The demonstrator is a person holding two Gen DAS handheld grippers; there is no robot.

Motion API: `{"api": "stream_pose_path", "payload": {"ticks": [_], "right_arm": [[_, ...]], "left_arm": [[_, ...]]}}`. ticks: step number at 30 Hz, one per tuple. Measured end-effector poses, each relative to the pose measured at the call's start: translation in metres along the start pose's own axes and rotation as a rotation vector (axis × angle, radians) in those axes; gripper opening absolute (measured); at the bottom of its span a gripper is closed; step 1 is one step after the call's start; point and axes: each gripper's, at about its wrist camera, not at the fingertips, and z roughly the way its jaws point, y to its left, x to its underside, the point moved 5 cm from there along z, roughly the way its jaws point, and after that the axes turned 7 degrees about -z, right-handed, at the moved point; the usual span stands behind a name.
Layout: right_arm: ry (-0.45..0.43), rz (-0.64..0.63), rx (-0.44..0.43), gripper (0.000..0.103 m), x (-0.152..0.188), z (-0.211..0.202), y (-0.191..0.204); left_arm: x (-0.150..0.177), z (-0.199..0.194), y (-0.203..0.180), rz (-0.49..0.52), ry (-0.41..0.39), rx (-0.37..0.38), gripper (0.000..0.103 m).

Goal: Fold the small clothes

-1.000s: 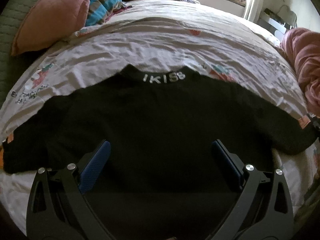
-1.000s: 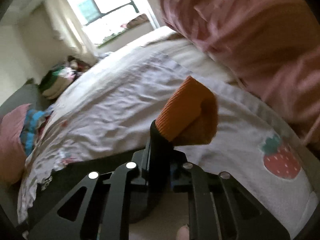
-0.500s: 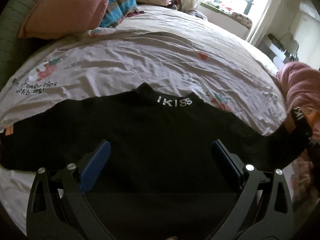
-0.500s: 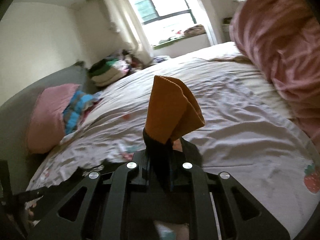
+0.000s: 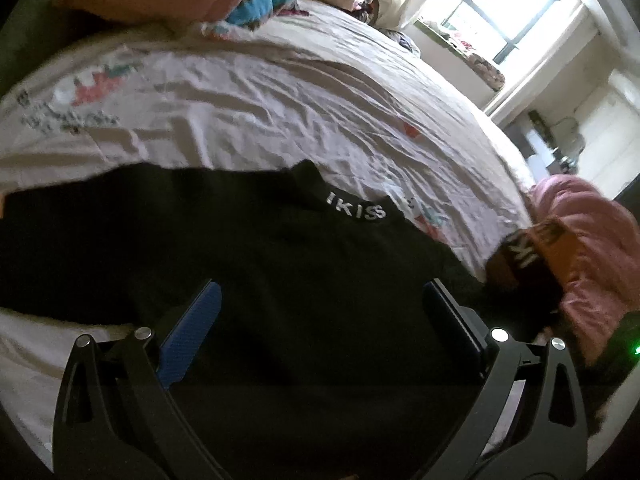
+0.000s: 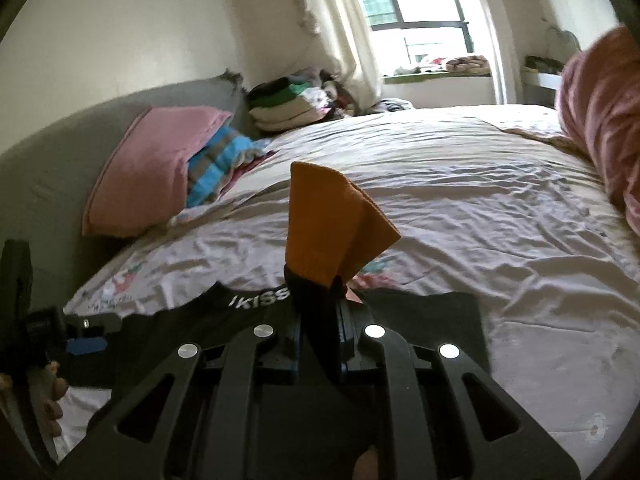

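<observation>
A black sweater [image 5: 256, 280] with a white "IKISS" collar lies spread on the bed sheet [image 5: 280, 112]. My left gripper [image 5: 320, 312] is open, its jaws wide apart just above the sweater's body. My right gripper [image 6: 320, 320] is shut on the sweater's right sleeve [image 6: 316, 308], whose orange cuff [image 6: 328, 224] stands up above the jaws. The lifted sleeve and its cuff [image 5: 552, 248] show at the right in the left wrist view. The sweater's body [image 6: 180, 340] and the left gripper [image 6: 86, 346] show low left in the right wrist view.
A pink pillow [image 6: 156, 168] and a striped blue cloth [image 6: 220, 160] lie at the headboard [image 6: 52, 168]. Folded clothes [image 6: 292, 104] are stacked beyond them. A pink quilt [image 6: 600, 112] is bunched along the right side. A window [image 6: 412, 8] is behind the bed.
My right gripper has lifted the sleeve and carried it leftward over the sweater's body. The left gripper stays open over the sweater and its view has swung to the right.
</observation>
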Motion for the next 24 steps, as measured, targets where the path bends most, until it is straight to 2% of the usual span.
{"api": "stream_pose_path", "payload": {"ticks": [5,9,19,22,24], "right_arm": [[0.031,-0.053,-0.022,0.012,0.012,0.018,0.025],[0.061,-0.09,-0.039,0.012,0.024,0.031,0.043],[0.151,-0.164,-0.098,0.015,0.058,0.062,0.088],[0.175,-0.183,-0.119,0.017,0.068,0.065,0.098],[0.191,-0.2,-0.141,0.026,0.074,0.065,0.105]], "left_arm": [[0.0,0.006,0.009,-0.033,0.042,0.062,0.094],[0.005,0.014,0.018,-0.098,0.091,0.146,0.094],[0.014,0.03,0.029,-0.196,0.154,0.276,0.094],[0.015,0.036,0.031,-0.228,0.172,0.313,0.094],[0.016,0.04,0.034,-0.24,0.183,0.323,0.093]]}}
